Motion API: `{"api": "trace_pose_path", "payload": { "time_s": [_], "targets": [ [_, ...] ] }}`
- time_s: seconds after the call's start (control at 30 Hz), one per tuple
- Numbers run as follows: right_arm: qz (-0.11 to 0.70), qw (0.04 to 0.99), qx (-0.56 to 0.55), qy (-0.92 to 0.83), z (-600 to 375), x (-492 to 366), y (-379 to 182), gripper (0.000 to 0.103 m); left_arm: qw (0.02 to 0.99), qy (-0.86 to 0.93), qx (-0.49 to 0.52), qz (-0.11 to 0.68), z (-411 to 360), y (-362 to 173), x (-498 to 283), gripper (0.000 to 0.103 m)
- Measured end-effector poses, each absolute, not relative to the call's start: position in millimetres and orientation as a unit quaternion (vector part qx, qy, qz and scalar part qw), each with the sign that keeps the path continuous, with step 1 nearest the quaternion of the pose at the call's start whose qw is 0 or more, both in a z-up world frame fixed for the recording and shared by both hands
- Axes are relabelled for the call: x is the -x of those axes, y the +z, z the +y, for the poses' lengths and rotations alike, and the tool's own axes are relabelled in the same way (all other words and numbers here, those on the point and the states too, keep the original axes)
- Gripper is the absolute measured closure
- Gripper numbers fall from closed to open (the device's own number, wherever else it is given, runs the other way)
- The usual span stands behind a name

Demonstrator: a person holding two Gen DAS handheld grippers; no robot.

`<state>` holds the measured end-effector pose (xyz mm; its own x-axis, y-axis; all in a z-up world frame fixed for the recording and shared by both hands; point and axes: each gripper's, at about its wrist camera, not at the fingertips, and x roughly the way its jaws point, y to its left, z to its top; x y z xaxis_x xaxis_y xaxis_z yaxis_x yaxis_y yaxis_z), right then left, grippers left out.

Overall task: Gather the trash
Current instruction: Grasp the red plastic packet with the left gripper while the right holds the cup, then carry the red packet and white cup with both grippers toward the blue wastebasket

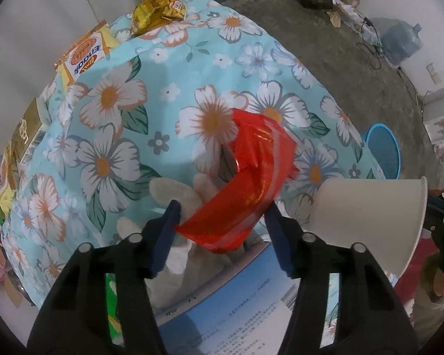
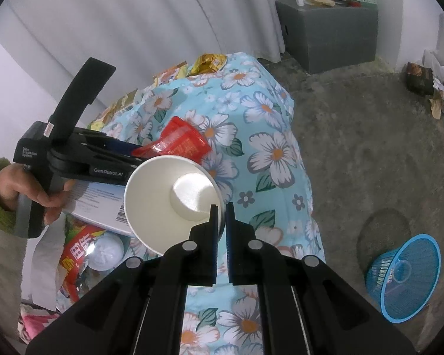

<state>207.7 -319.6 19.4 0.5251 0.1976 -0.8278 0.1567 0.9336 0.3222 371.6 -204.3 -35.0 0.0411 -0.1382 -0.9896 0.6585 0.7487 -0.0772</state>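
Both hands are loaded at once, so this looks like the carrying part of the job, with the dropping-off not yet done. The left gripper [image 1: 222, 222] has its fingers set fairly wide, with a crumpled red wrapper [image 1: 248, 183] caught between them and sticking out forward over the flowered cloth [image 1: 162, 94] that covers the bench. The right gripper [image 2: 221, 216] has its fingers nearly together, pinching the rim of a white paper cup [image 2: 168, 198] held on its side, mouth toward the camera and seemingly empty. The blue mesh basket [image 2: 405, 281] lies tipped on the floor, well apart from the bench on the right side, with something pale inside it. I'd judge the next move is to swing both pieces down to that basket and let go over its mouth; since it lies tilted, the aim must be into the opening, not onto the wall. More litter waits at the far edge of the cloth: a yellow snack packet [image 1: 157, 11] and a biscuit wrapper [image 1: 85, 50].
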Motion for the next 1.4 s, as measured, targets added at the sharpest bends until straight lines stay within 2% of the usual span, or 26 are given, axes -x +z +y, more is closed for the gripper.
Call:
{"api": "trace_pose_path", "payload": {
  "time_s": [0.2,0.43,0.63,0.73,0.8,0.93,1.23,1.27,1.3,1.33,1.4],
  "targets": [
    [0.479,0.859,-0.181,0.01,-317,-204,27,0.098,0.711,-0.299,-0.181,0.61,-198,-22,-367,0.063],
    [0.471,0.863,-0.183,0.007,-316,-201,34,0.099,0.74,-0.319,-0.146,0.574,-175,-1,-353,0.072],
    [0.468,0.854,-0.224,0.026,-324,-207,30,0.098,0.763,-0.317,-0.127,0.549,-156,17,-341,0.073],
    [0.469,0.842,-0.265,0.033,-331,-214,26,0.091,0.771,-0.316,-0.132,0.537,-153,20,-335,0.073],
    [0.466,0.839,-0.279,0.033,-333,-217,25,0.074,0.775,-0.316,-0.136,0.531,-151,21,-335,0.073],
    [0.464,0.84,-0.279,0.032,-328,-226,24,0.072,0.788,-0.309,-0.144,0.512,-149,22,-333,0.073],
    [0.471,0.846,-0.249,0.023,-315,-244,22,0.072,0.809,-0.294,-0.159,0.483,-146,27,-330,0.073],
    [0.473,0.847,-0.244,0.018,-314,-245,21,0.074,0.812,-0.294,-0.16,0.479,-146,29,-329,0.073],
    [0.475,0.847,-0.238,0.015,-312,-246,20,0.086,0.815,-0.292,-0.161,0.474,-146,31,-327,0.073],
    [0.479,0.846,-0.234,0.014,-311,-247,18,0.092,0.818,-0.291,-0.163,0.468,-146,34,-324,0.073],
    [0.477,0.848,-0.232,0.008,-311,-244,18,0.097,0.826,-0.289,-0.17,0.452,-146,42,-319,0.073]
  ]
}}
